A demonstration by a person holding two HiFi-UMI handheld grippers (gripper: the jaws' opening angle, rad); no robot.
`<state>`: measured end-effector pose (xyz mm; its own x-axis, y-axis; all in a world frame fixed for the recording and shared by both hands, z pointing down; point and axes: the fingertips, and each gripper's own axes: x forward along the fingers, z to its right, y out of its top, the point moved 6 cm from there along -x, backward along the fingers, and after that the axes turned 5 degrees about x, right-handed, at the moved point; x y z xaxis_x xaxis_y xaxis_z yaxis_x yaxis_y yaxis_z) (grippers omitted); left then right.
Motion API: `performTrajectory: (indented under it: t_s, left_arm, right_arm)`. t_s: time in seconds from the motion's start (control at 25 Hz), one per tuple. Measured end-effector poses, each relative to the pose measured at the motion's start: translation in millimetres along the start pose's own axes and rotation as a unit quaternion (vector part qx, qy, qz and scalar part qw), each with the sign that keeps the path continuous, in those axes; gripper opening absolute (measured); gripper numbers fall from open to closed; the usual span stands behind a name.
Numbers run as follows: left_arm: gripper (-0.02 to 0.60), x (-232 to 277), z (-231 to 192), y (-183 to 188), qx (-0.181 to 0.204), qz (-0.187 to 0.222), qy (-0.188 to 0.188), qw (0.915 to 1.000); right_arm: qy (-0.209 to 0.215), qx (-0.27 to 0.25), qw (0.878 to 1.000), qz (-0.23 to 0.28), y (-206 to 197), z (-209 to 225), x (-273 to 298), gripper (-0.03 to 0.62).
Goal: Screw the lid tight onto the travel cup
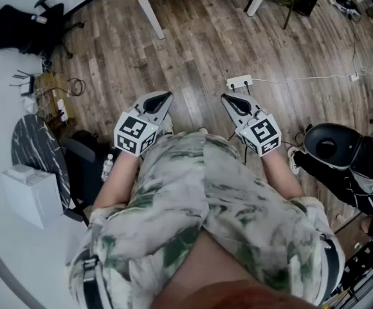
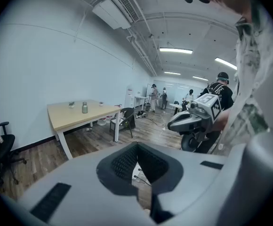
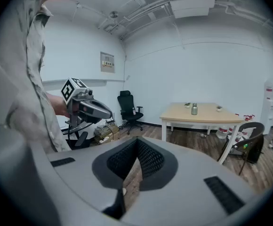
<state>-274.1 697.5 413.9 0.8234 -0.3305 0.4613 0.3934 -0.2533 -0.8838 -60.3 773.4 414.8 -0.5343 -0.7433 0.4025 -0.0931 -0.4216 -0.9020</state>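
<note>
Cup upright on table, long axis vertical, well apart from grippers. Left gripper, right gripper: both clenched, empty.

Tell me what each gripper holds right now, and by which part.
Nothing is held. The left gripper and right gripper are both shut with nothing between them; the travel cup stands on the far table.

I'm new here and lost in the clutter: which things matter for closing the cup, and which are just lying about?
For the job: cup on the table; left gripper; right gripper, both shut and empty.
Lying about: office chair; power strip; dark chair.
</note>
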Motion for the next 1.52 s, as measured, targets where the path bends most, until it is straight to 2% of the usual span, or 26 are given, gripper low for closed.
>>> performTrajectory:
  t_s: [0.32, 0.56, 0.84, 0.96, 1.12, 1.32, 1.52]
  left_arm:
    - [0.023, 10.4, 11.5, 6.9, 0.007, 0.0, -0.003, 1.0]
    - [0.023, 22.0, -5.4, 11.3, 0.009, -0.002, -0.014, 0.9999]
    - [0.025, 42.2, -69.3, 19.9, 0.015, 0.022, -0.018, 0.9995]
    - [0.028, 44.9, -99.8, 23.8, 0.016, 0.031, -0.015, 0.9993]
    - [0.031, 57.5, -152.2, 44.7, 0.016, 0.036, -0.006, 0.9992]
    - [0.095, 63.7, -208.6, 51.4, 0.02, 0.039, 0.004, 0.999]
    - [0.132, 71.3, -256.3, 51.2, 0.018, 0.039, 0.0, 0.9991]
  right_arm:
    - [-0.002, 0.004, 1.0, 0.001, -8.7, 8.4, -9.3, 0.02]
    - [-0.007, 0.013, 1.0, 0.002, -3.4, 22.8, 7.5, 0.02]
    - [-0.01, 0.013, 1.0, 0.006, 17.7, 42.7, 54.9, 0.027]
    - [-0.021, 0.013, 1.0, 0.002, 30.4, 49.0, 79.1, 0.077]
    - [-0.033, 0.009, 0.999, -0.001, 64.3, 80.9, 118.3, 0.145]
    - [-0.043, 0.001, 0.999, 0.0, 92.4, 102.4, 165.4, 0.187]
    - [-0.063, 0.004, 0.998, -0.001, 111.8, 117.8, 203.3, 0.209]
